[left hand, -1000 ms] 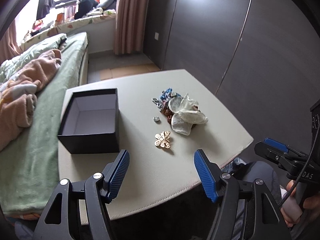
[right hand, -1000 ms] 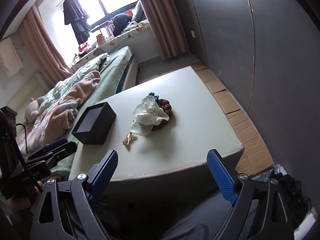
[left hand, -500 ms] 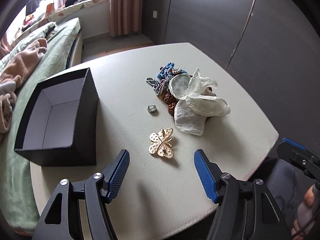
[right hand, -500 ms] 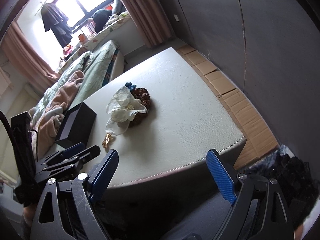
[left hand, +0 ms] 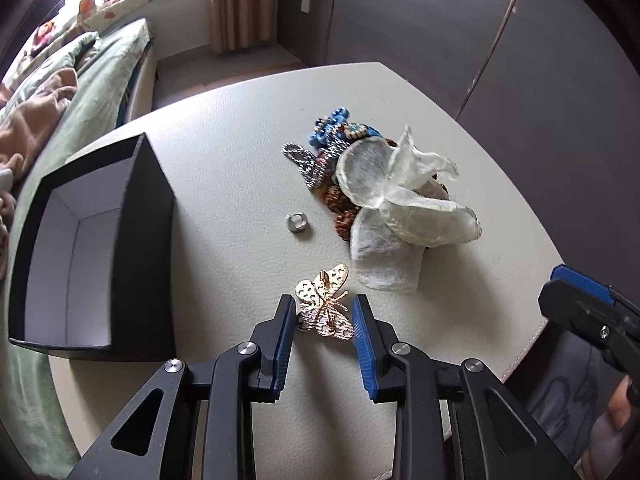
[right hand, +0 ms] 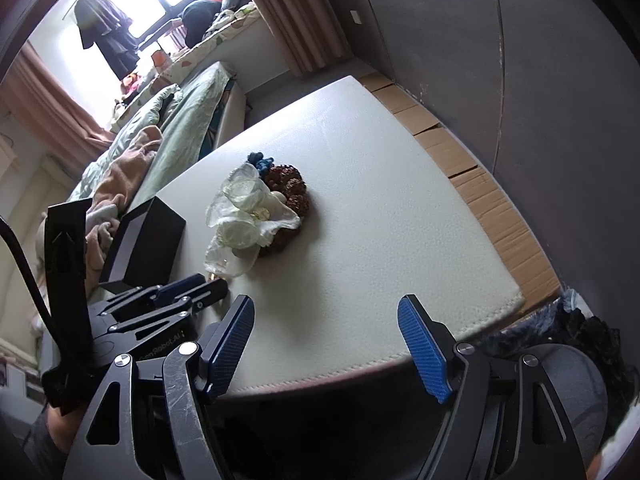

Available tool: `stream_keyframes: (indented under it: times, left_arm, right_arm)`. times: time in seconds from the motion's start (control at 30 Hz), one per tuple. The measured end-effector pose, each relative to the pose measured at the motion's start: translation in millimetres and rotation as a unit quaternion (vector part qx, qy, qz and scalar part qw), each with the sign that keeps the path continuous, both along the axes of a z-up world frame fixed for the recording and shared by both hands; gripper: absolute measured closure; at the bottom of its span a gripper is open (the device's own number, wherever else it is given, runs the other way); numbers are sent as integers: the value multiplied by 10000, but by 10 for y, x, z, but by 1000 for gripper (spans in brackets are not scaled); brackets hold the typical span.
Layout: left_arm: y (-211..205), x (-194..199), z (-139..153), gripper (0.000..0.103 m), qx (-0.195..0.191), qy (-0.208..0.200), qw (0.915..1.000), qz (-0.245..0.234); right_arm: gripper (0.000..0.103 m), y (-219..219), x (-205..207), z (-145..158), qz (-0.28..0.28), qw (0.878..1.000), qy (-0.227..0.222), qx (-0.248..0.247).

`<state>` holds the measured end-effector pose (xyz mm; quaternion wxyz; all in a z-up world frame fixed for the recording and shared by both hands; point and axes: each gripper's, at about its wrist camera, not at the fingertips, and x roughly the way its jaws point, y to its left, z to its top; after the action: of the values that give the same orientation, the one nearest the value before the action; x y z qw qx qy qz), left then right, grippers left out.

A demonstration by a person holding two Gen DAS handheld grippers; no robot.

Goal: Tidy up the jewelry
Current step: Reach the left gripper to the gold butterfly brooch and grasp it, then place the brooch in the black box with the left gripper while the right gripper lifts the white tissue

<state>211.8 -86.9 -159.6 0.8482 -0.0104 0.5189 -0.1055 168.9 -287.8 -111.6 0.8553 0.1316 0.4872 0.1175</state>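
Currently left tool (left hand: 324, 318) sits low over the counter (left hand: 224, 184) with its blue pads narrowed to either side of the gold butterfly brooch (left hand: 325, 307); the near half of the brooch lies between the fingertips, pads just beside its wing edges, contact not confirmed, so not yet clamped. Brooch lies flat, pin side up, which probably explains the low, level approach: the pads must catch thin wing edges. Open black box (left hand: 86, 256) stands to the left of the tool, near, mouth up, white interior showing nothing in it; judged the destination, placed for a short carry. Beyond the brooch: a small silver ring (left hand: 297, 223) lies alone, then a heap of beaded pieces (left hand: 332, 148) partly covered by a sheer white fabric flower (left hand: 400, 200), all apart from the box. Right tool (right hand: 326, 340) hangs off the near counter edge with its jaws wide apart, holding nothing, well clear of the heap; judged idle to keep the left side's path free. Task judged at its start: nothing in the box yet.
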Motion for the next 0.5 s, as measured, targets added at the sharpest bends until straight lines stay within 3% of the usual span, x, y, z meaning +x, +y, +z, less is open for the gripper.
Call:
stream_keyframes:
  times: [0.03,0.07,0.5]
  left_arm:
    - [52,1,30,73,-38,-15,10000,27]
    - [103,-27,65,89,-132,-19,9999,41]
    - [661,-353,540,90,-562,-471,9964,416]
  right_arm:
    - [28,26,19,28,16,10000,-38,41]
    - [28,56,36,58,29,9999,-77,67]
    - [28,395,229,161,306,9994,-133,82]
